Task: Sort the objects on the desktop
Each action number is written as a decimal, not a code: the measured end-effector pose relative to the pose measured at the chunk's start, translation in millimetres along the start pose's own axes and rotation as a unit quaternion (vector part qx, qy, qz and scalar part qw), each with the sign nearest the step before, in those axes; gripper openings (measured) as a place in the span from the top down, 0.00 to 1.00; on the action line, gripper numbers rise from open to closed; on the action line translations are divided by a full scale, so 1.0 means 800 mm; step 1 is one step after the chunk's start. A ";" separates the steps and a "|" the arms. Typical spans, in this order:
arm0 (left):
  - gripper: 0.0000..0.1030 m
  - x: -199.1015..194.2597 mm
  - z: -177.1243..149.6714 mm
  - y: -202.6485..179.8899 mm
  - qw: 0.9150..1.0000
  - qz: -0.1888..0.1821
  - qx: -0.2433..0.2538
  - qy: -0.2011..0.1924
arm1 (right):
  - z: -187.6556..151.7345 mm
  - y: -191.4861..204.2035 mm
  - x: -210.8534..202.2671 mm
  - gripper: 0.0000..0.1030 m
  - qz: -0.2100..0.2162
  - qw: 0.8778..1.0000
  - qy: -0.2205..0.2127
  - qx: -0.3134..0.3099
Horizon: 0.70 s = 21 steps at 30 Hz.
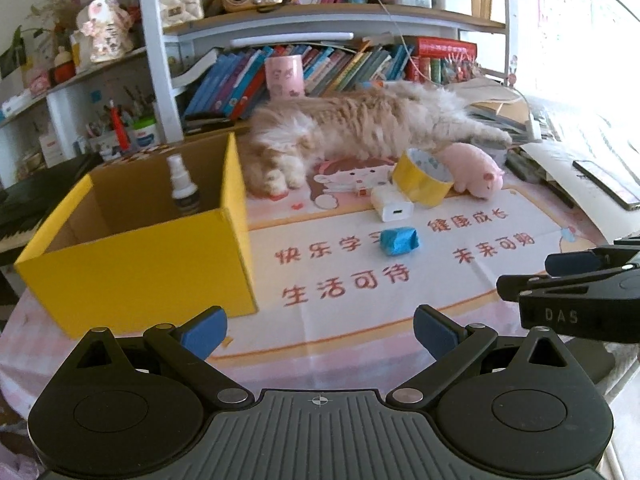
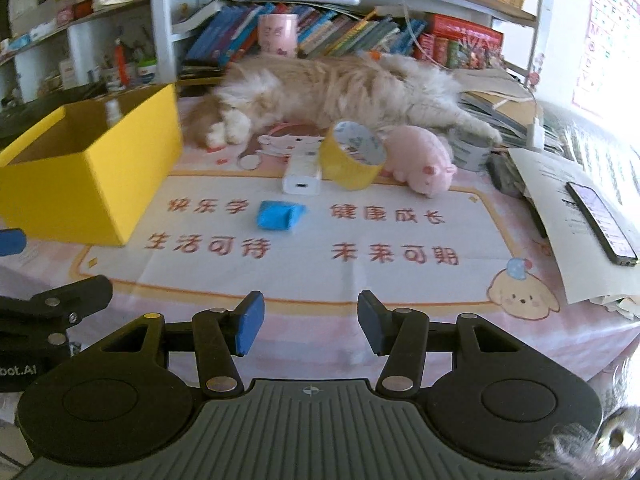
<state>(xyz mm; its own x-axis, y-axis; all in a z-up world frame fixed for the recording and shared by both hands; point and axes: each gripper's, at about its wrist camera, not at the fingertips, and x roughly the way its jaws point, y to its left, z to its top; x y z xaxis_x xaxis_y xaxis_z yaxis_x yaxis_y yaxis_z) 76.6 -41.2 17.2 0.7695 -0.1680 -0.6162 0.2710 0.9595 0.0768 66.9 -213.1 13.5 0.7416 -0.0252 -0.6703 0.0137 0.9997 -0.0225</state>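
A yellow cardboard box [image 1: 132,264] [image 2: 92,188] stands open at the left of the printed mat, with a small white spray bottle [image 1: 182,184] [image 2: 113,110] upright inside. On the mat lie a blue packet [image 1: 399,241] [image 2: 280,216], a white adapter [image 1: 391,205] [image 2: 302,182], a yellow tape roll [image 1: 422,180] [image 2: 352,160] and a pink plush pig [image 1: 476,170] [image 2: 420,160]. My left gripper [image 1: 319,330] [image 2: 40,268] hangs wide open near the box's front corner, holding nothing. To its right my right gripper [image 2: 312,326] [image 1: 532,274] is open over the mat's front edge, with nothing between its fingers.
A fluffy cat [image 1: 360,124] [image 2: 340,88] lies stretched across the back of the desk, just behind the tape and pig. A phone [image 2: 600,220] [image 1: 608,184] rests on papers at the right. Shelves of books rise behind.
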 end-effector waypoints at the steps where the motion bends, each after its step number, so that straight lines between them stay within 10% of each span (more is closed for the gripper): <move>1: 0.02 0.004 0.003 -0.003 1.000 -0.001 0.002 0.000 | 0.002 -0.005 0.002 0.53 -0.002 1.000 0.001 0.003; 21: 0.02 0.078 0.064 -0.083 1.000 -0.018 0.001 0.000 | 0.052 -0.106 0.051 0.51 -0.014 1.000 0.001 0.004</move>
<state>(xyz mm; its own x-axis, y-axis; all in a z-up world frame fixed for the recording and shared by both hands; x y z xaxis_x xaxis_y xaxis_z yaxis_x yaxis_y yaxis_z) 136.1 -127.1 13.6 0.7587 -0.2026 -0.6192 0.2997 0.9524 0.0556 123.7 -298.4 18.9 0.7392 -0.0538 -0.6713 0.0404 0.9986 -0.0355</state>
